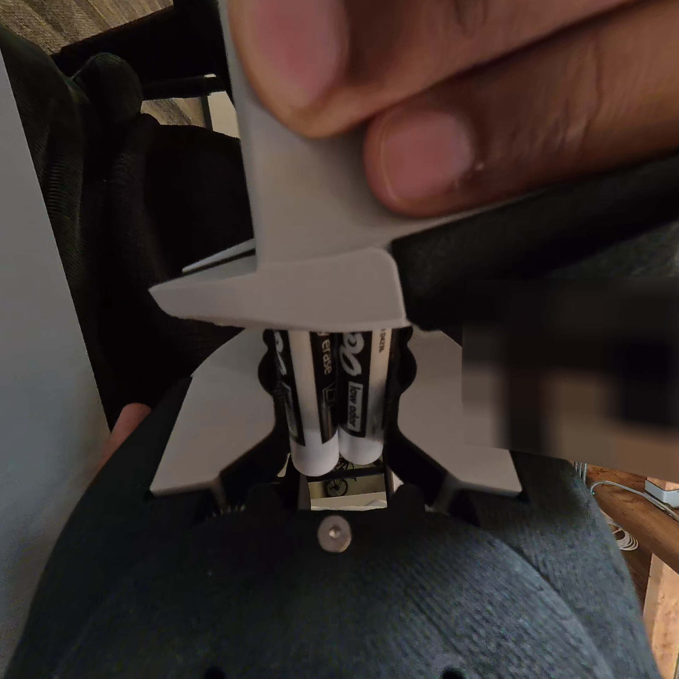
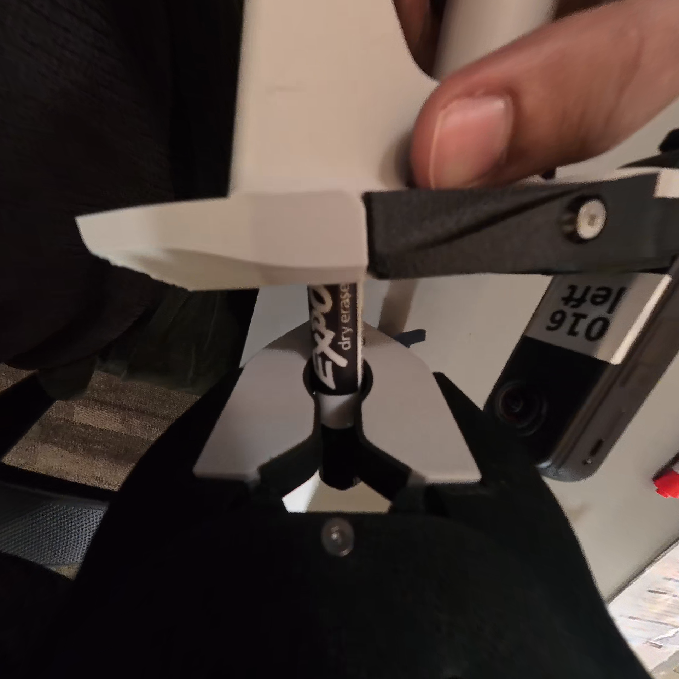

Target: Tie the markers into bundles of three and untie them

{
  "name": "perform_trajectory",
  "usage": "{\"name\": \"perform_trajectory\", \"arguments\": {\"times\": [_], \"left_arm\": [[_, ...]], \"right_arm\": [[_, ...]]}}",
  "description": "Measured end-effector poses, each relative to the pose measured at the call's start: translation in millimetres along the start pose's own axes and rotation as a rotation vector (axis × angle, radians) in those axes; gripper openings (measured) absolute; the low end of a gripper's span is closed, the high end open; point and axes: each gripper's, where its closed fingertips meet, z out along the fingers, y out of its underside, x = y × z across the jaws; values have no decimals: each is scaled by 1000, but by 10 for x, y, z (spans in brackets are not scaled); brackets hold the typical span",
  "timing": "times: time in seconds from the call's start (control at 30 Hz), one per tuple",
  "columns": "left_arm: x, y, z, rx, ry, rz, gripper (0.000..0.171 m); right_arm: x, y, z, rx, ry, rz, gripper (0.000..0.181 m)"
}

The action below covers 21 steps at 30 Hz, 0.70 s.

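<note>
In the left wrist view, the left gripper (image 1: pixel 336 389) clamps its black fingers (image 1: pixel 270 371) narrowly on two white dry-erase markers (image 1: pixel 332 422) lying side by side, while in the right wrist view the right gripper (image 2: pixel 338 389) pinches a single black-labelled marker (image 2: pixel 336 352) just below the other gripper's grey handle (image 2: pixel 235 235).

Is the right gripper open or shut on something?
Shut: the right gripper has its fingers closed on one marker.

Printed labels on the markers (image 1: pixel 332 397) — a lettered sticker on the camera (image 2: pixel 573 385).
</note>
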Motion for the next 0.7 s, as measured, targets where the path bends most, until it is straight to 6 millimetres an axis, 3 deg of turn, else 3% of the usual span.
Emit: {"name": "perform_trajectory", "arguments": {"times": [0.03, 0.7], "left_arm": [[0, -1, -1, 0, 3, 1, 65], [-59, 24, 13, -12, 14, -1, 53]], "right_arm": [[-3, -10, 6, 1, -1, -3, 14], [-71, 22, 55, -54, -102, 23, 14]]}}
